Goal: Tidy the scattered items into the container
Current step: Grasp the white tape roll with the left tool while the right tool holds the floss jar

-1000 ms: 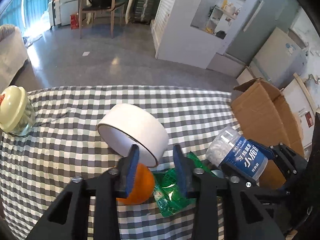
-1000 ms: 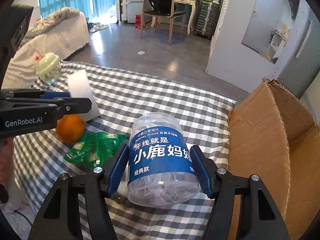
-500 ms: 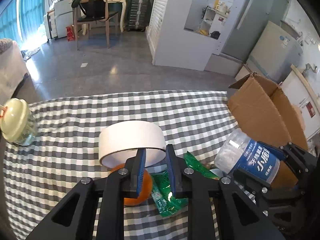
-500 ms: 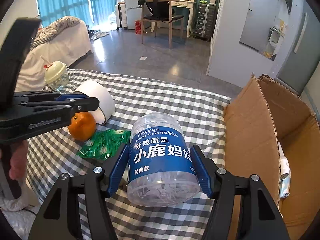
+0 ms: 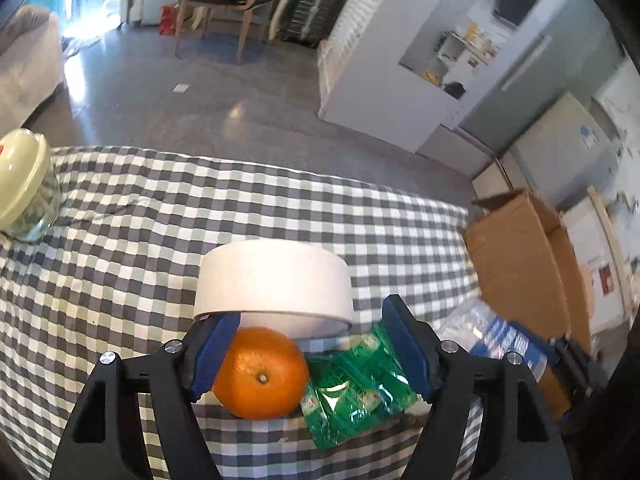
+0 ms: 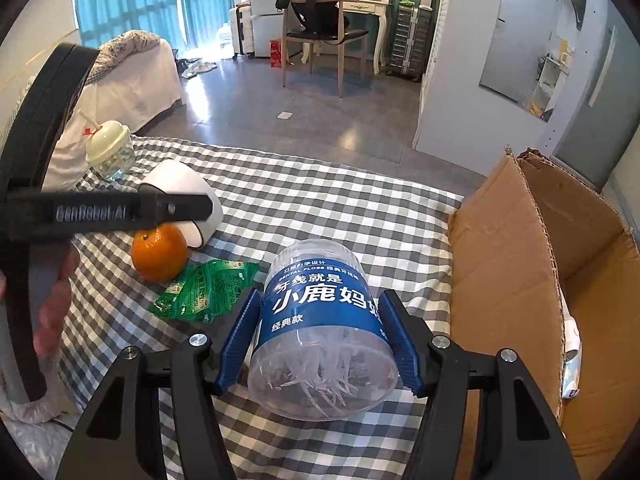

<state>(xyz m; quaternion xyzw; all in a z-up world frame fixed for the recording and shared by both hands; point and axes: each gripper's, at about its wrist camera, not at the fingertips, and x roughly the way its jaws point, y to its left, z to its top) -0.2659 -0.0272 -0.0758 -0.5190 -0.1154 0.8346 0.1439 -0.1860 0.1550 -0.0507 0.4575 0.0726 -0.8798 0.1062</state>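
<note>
My right gripper is shut on a clear dental floss jar with a blue label, held above the checked tablecloth just left of the open cardboard box. My left gripper is open wide over an orange and a green packet; the orange sits by the left finger. A white tape roll lies just beyond them. The jar and box show at the right of the left wrist view. The orange, packet and roll show left in the right wrist view.
A glass cup with a pale green lid stands at the table's far left, also seen in the right wrist view. The box holds a white and blue item. A bed, chair and desk stand beyond the table.
My left gripper has opened wide from a narrow gap and moved closer over the orange and packet. My right gripper keeps the jar, with the box now closer.
</note>
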